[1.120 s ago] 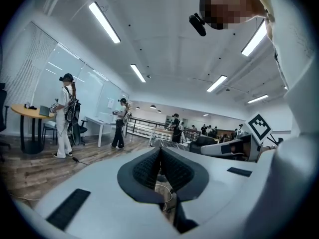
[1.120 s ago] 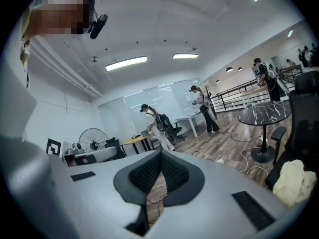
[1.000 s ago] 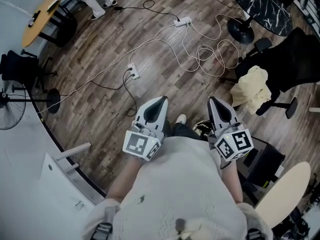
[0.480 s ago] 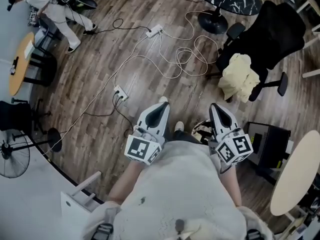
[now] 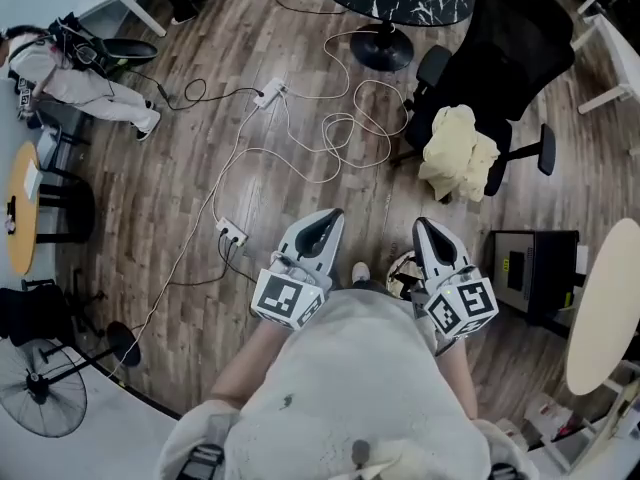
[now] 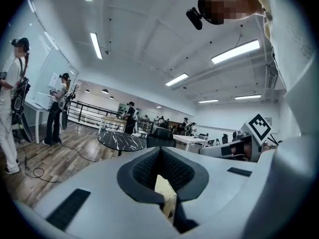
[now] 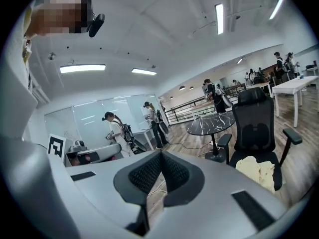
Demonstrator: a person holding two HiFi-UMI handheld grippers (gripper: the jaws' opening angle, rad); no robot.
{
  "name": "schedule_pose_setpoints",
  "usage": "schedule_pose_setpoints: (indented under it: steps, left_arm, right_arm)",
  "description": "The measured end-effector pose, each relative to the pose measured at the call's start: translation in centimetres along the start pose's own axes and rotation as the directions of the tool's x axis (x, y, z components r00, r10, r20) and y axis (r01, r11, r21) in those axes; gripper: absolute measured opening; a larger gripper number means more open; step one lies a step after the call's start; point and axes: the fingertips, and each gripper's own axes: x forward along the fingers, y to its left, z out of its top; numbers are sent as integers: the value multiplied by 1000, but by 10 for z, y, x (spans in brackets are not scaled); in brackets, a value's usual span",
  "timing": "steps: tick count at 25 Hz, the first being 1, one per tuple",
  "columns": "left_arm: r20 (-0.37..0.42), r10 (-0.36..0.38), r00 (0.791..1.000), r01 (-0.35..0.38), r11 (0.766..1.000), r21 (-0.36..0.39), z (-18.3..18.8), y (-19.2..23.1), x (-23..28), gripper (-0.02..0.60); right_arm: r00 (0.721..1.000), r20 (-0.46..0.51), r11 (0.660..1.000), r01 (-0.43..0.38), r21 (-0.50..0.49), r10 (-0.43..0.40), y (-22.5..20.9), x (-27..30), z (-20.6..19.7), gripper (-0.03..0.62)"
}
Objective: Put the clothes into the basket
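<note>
While left claw (image 5: 329,215) and right claw (image 5: 422,226) sit pressed together, empty, yellow garment (image 5: 458,154) lies on chair (image 5: 518,43); no basket visible.

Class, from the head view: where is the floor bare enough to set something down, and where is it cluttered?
Bare floor lies between the floor socket and the yellow table at left. Crowded: cable loops between power strip and chair.
</note>
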Motion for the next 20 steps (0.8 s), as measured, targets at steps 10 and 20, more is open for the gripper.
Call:
schedule_pose_setpoints:
  steps: [10,20]
  left_arm:
    - [-87,-285,954,289,957,36,19,51,86,20]
    - [-126,-501,856,505,863,-6,17,47,136,20]
  right_arm:
    - [961,76,963,263,59,-267,-27,48,34,8]
    - [861,116,866,477,149,-495,-46,42,36,8]
